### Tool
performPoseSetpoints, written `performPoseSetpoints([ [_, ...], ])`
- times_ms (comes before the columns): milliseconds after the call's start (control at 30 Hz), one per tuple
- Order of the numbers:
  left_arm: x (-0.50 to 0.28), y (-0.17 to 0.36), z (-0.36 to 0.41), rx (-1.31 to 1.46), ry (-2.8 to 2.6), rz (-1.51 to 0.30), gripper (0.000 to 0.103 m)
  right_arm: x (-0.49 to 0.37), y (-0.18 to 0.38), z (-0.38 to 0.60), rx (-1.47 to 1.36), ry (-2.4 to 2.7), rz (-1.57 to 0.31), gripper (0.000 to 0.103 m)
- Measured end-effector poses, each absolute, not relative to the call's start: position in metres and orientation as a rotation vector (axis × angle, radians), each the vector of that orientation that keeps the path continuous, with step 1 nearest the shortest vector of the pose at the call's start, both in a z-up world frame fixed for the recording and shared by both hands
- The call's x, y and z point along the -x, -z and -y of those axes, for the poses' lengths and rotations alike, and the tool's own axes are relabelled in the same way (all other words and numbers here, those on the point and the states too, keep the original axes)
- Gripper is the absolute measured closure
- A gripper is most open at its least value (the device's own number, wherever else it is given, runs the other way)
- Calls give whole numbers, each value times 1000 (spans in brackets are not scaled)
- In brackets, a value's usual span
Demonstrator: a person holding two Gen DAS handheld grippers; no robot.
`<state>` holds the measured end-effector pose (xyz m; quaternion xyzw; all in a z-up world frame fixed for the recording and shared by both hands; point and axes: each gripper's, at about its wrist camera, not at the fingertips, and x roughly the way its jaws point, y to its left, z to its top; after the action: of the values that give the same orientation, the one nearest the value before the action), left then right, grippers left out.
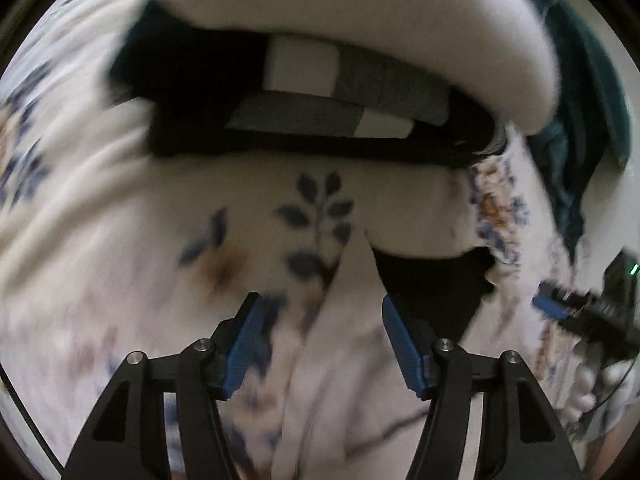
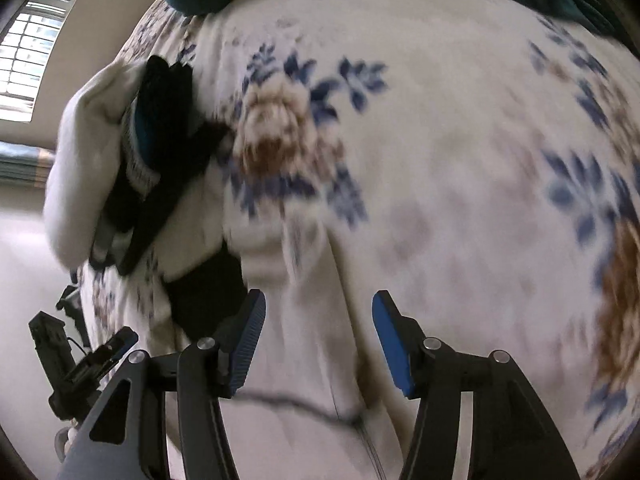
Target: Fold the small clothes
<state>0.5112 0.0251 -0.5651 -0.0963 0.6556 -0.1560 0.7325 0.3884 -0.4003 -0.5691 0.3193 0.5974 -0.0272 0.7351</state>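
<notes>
Small clothes: white garment lies on the floral bedspread, right under both grippers; black piece pokes out just beside it.
Stack: black/grey/white folded items farther back, under a white fleecy bundle.
Left gripper: I see blue pads spread apart, nothing between them, fabric below.
Right gripper: fingers apart too, empty, over the same white cloth.
Handling: I judge it light, limp, no stiffness; will sag and slide on the bedspread. I'd pinch a hem or corner, both sides.
Hard to make out: heavy motion blur; garment type and edges unclear, near end cut off by the frame. Dark thread or seam crosses it, can't tell which.
Teal fabric: at far edge, mostly cropped.
</notes>
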Motion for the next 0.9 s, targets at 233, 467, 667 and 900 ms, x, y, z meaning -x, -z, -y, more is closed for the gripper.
performPoseSetpoints([
  [233, -523, 583, 22, -11, 420, -1415, 67, -467, 618, 378, -674, -31, -1470, 45],
  [467, -500, 556, 28, -68, 484, -1288, 100, -463, 607, 369, -569, 31, -1397, 93],
  [667, -474, 491, -12, 61, 489, -1174, 100, -432, 561, 367, -582, 4, -1285, 94],
  [900, -386, 447, -52, 154, 474, -1158, 100, -346, 503, 347, -606, -89, -1188, 95],
])
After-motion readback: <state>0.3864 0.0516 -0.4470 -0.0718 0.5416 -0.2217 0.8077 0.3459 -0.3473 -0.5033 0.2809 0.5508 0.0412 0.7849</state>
